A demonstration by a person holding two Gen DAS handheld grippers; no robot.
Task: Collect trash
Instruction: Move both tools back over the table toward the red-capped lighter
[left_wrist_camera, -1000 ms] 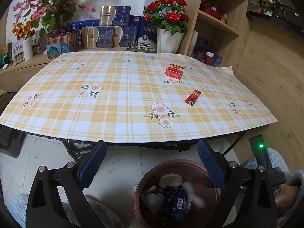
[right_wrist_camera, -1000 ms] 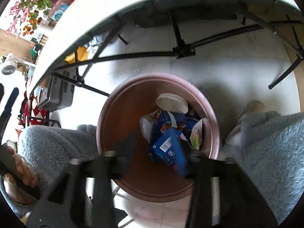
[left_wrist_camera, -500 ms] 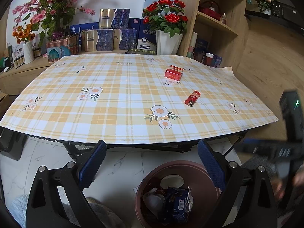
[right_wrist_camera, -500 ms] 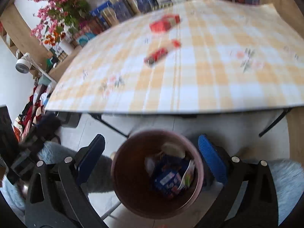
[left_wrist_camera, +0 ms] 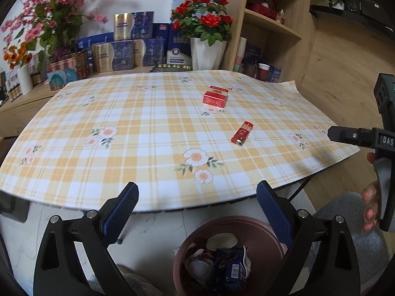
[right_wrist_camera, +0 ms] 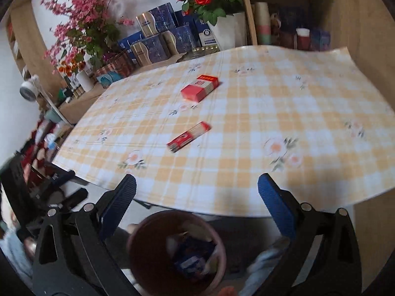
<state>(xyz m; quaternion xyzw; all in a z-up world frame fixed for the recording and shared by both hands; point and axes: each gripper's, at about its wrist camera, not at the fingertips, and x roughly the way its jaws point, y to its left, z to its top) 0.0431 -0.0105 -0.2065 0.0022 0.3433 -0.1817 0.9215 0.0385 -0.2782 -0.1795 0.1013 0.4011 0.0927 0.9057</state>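
Item: left gripper (left_wrist_camera: 196, 203). Fingers apart, nothing between them; hovers at the near edge of the surface (left_wrist_camera: 74, 153), above the bin.

Item: right gripper (right_wrist_camera: 197, 196). Fingers apart, empty; also at the near edge.

Item: bin (left_wrist_camera: 269, 231), brown, on the floor below the near edge, at 6 o'clock in both views. Holds wrappers and a blue packet.

Item: lighter (right_wrist_camera: 188, 137), red, lying flat, at 12 o'clock from the right gripper, near it.

Item: red pack (right_wrist_camera: 200, 88), flat, further off at 12 o'clock, well apart from the lighter.

Handling, as judged: take the lighter first with the right gripper. Turn the wrist so the fingers straddle its short width, press low to the cloth, close firmly; a thin, smooth body may skid.
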